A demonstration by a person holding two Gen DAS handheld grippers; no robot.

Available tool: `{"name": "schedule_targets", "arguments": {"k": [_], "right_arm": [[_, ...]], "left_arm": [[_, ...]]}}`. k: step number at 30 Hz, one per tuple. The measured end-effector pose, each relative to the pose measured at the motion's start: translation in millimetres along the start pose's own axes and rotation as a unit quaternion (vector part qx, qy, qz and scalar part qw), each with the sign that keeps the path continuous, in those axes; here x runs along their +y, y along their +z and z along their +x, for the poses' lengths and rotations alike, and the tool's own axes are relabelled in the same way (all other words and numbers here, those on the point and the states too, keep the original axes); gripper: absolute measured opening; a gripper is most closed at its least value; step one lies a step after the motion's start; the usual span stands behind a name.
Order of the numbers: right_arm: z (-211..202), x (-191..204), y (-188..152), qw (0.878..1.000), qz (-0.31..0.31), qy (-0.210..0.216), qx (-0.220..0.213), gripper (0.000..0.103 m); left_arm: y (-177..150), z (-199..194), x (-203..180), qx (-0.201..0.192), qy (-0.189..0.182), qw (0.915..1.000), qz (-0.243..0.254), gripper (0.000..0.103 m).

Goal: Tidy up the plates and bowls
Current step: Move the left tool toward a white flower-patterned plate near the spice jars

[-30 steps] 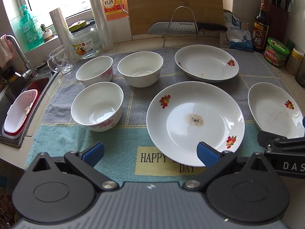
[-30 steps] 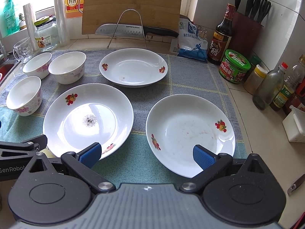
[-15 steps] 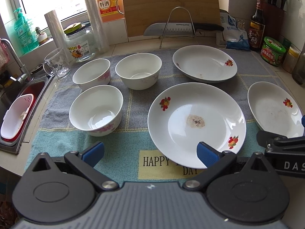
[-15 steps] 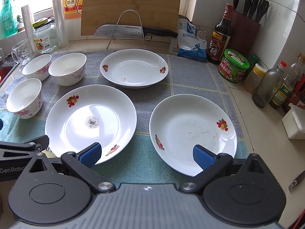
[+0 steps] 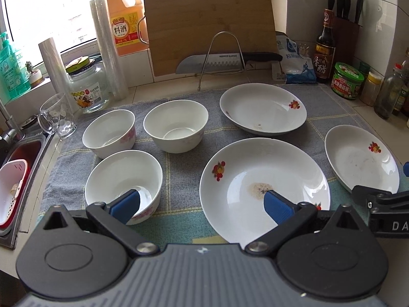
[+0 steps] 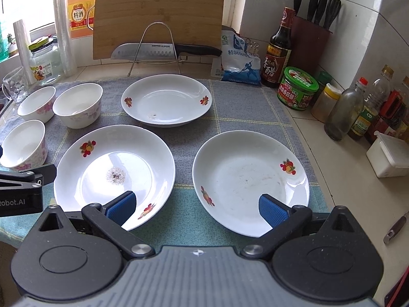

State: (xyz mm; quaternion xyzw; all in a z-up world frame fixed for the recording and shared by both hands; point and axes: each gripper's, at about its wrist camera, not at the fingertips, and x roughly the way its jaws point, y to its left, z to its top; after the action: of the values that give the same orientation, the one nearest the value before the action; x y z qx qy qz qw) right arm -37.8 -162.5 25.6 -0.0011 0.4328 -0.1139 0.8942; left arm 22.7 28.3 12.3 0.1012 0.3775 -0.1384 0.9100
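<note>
Three white bowls stand at the left of the towel: a near one (image 5: 122, 179), a far left one (image 5: 108, 131) and a far middle one (image 5: 175, 125). Three white flowered plates lie to the right: a large soiled one (image 5: 263, 186), a far one (image 5: 263, 107) and a right one (image 5: 360, 158). My left gripper (image 5: 202, 206) is open and empty, above the towel between the near bowl and the large plate. My right gripper (image 6: 196, 208) is open and empty, above the gap between the large plate (image 6: 115, 168) and the right plate (image 6: 250, 179).
A sink with a pink strainer (image 5: 12, 192) is at the left edge. A glass mug (image 5: 57, 119), a jar, a cutting board (image 5: 209, 25), a knife on a wire rack (image 5: 225, 61) and bottles (image 6: 278, 51) line the back and right.
Both grippers have moved forward over the towel toward the dishes and tilted up a little. Both stay open and empty. The dishes have not moved.
</note>
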Motion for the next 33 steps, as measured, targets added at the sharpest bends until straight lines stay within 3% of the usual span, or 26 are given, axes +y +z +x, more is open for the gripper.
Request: {"name": "schedule_targets", "arguments": {"k": [9, 15, 23, 33], "right_arm": [[0, -21, -13, 0.999, 0.019, -0.032, -0.014, 0.103], [10, -42, -28, 0.999, 0.026, -0.032, -0.010, 0.103], [44, -71, -49, 0.999, 0.041, -0.013, 0.019, 0.103], [84, -91, -57, 0.999, 0.000, 0.034, 0.034, 0.103]], "left_arm": [[9, 18, 11, -0.013, -0.037, 0.9991, 0.017, 0.102], [16, 26, 1, -0.015, -0.069, 0.9973, 0.021, 0.102], [24, 34, -22, -0.009, -0.115, 0.9932, 0.018, 0.102], [37, 49, -56, 0.015, -0.132, 0.9910, 0.018, 0.102]]}}
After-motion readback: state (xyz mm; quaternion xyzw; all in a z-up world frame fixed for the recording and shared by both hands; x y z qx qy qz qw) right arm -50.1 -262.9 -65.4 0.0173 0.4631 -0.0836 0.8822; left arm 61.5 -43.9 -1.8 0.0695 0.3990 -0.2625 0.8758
